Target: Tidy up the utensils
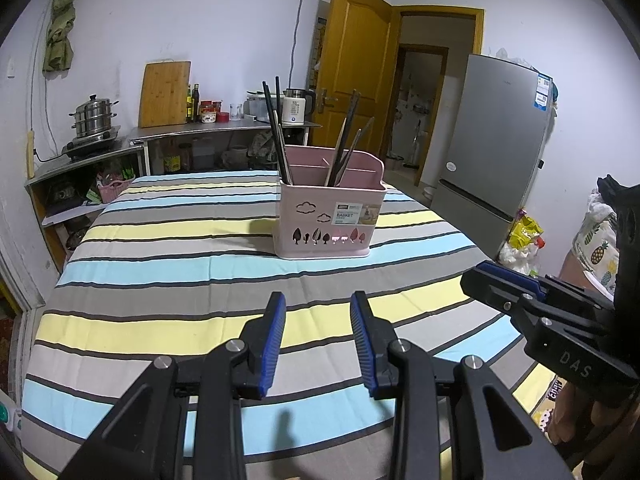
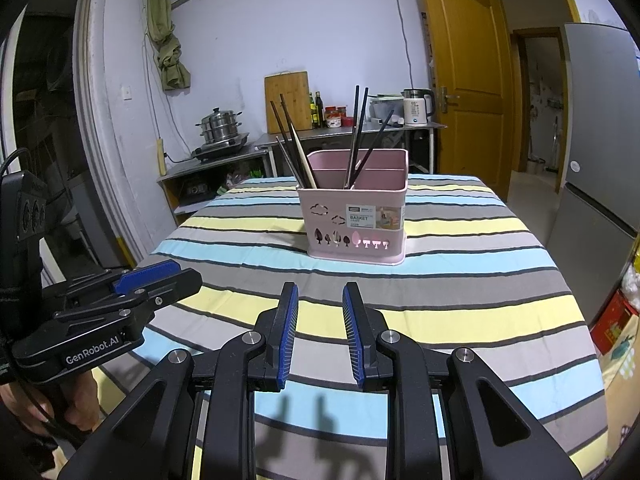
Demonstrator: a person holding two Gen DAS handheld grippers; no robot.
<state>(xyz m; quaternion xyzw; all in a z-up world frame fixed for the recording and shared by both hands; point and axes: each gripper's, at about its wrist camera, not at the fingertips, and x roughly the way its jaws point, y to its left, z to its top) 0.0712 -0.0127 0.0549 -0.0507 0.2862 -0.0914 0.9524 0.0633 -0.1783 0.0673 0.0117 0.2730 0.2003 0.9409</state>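
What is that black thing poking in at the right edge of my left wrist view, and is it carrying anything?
Observer: That is the right gripper. Its own camera shows its fingers apart, with only the striped tablecloth behind the gap.
Operator: Who carries my gripper?
Observer: A hand is wrapped around the handle of the left gripper, low at the left edge of the right wrist view.
Operator: Any writing on it?
Observer: Yes, GenRobot.AI in white along its side.

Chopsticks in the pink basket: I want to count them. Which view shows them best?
The right wrist view: the chopsticks fan apart against the wall. In the left wrist view they overlap the kettle and door behind.
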